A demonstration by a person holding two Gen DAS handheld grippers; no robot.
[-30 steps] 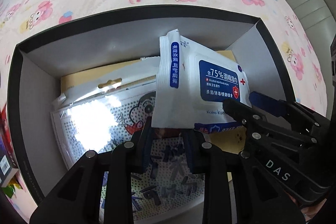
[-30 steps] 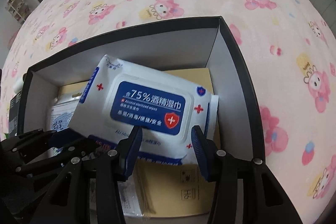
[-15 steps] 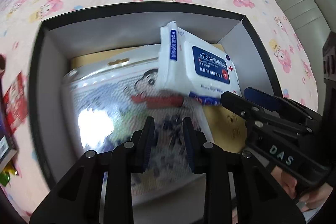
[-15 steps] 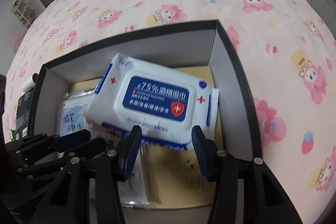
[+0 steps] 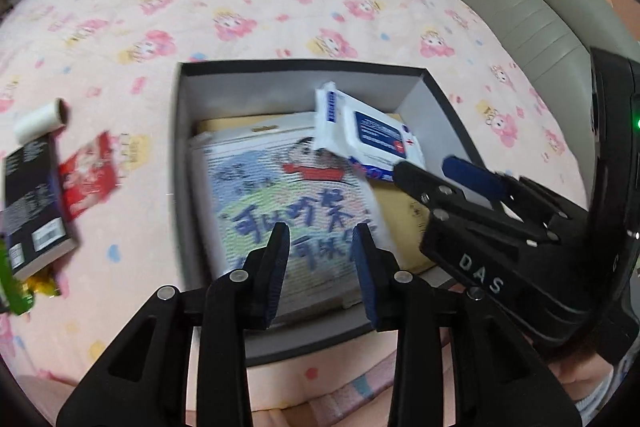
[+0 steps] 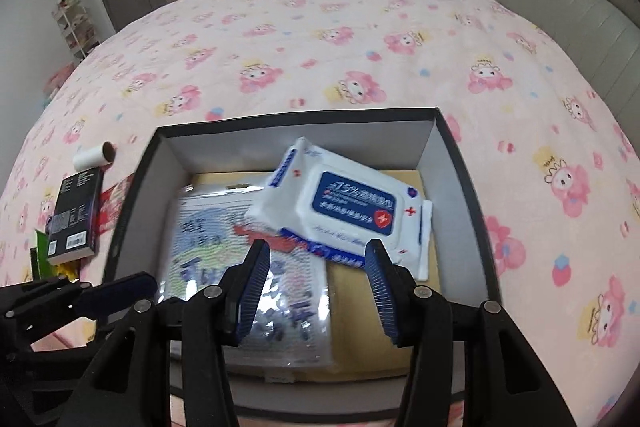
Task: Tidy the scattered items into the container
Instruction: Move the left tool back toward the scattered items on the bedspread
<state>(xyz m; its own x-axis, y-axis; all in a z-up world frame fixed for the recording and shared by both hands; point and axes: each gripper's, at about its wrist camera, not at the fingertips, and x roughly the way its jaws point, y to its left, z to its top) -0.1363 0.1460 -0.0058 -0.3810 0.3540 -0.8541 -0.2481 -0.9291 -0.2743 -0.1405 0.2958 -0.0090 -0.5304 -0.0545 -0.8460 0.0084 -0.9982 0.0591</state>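
both tongs, left [image 5: 320, 247] and right [image 6: 316, 267], have pulled back from the box [image 6: 460, 163], open and empty. the wipes pack [image 6: 348, 207] now lies inside; the book [image 5: 32, 203] probably comes next.

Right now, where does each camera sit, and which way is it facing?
Left wrist: on the left gripper, looking down into the black box; its own fingers and the right gripper show.
Right wrist: on the right gripper, above the same box, bedroom beyond; its fingers and the left gripper show.
Shared: box, wipes pack, cartoon packet, black book, pink blanket.
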